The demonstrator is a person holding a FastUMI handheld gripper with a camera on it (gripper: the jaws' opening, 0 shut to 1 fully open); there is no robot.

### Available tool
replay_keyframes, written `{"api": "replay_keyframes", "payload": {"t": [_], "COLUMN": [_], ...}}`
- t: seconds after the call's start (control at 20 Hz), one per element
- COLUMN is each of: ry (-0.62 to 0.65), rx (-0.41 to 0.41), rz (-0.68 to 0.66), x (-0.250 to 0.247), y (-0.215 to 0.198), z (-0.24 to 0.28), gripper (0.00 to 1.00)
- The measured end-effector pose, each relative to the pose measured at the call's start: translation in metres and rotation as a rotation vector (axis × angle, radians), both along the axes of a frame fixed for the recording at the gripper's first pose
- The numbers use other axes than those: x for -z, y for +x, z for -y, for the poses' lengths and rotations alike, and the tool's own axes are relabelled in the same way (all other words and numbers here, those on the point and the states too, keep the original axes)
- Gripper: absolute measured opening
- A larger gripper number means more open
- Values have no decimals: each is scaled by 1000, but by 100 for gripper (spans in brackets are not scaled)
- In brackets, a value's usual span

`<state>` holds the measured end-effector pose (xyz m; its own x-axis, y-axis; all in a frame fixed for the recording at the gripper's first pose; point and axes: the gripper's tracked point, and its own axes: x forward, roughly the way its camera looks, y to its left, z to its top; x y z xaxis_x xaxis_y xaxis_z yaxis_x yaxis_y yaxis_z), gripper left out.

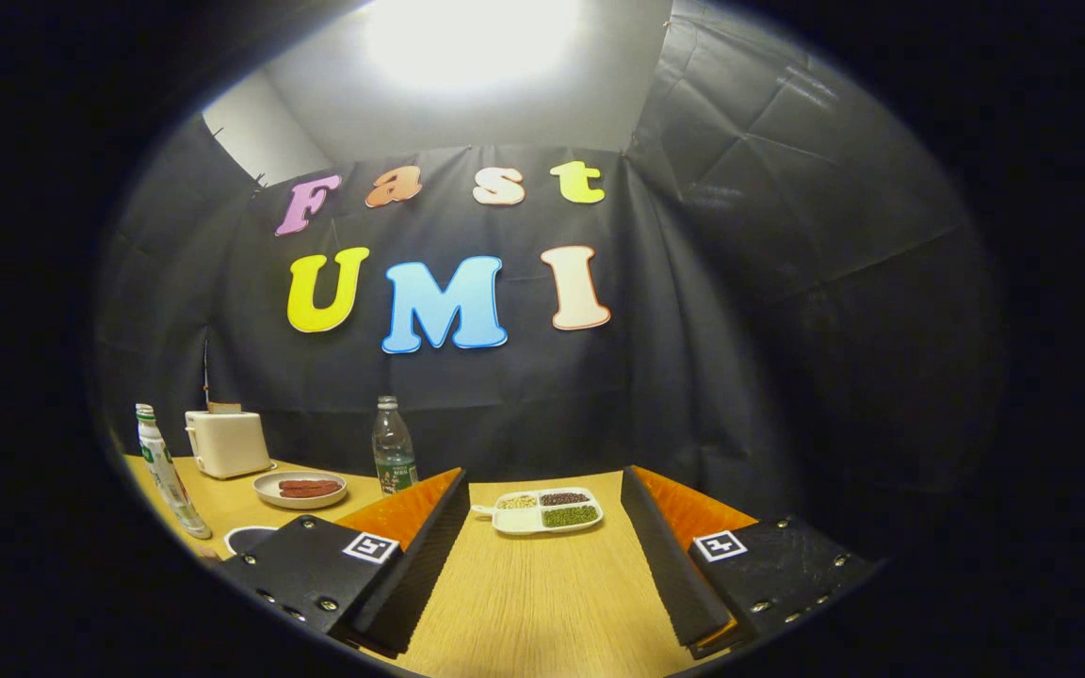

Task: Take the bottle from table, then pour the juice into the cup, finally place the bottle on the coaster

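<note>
Above the near part of the table (542,584), the claw (542,565) is hovering with its fingers spread wide apart and gripping nothing. A divided dish of beans (547,509) is lying just ahead of them. Two bottles are standing off to the left: a clear bottle (393,446) beyond the left finger, near the back of the table, and a white bottle with a green cap (164,471) farther left. Which one is holding the juice is not evident, so the wrong bottle may be taken. A plate of sausages (300,489) and a toaster (225,442) are sitting between them, crowding any approach. A dark round rim (247,538), cup or coaster, is showing beside the left finger; a sweep leftward could be knocking it.
</note>
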<state>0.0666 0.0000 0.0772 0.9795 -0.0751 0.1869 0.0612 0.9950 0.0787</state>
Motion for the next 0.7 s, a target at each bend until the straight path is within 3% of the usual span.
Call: {"api": "replay_keyframes", "payload": {"t": [0.35, 0.7], "ry": [-40, -61], "rx": [49, -49], "rz": [-1, 26], "x": [-41, -72], "y": [-53, -89], "z": [-37, -140], "gripper": [98, 97]}}
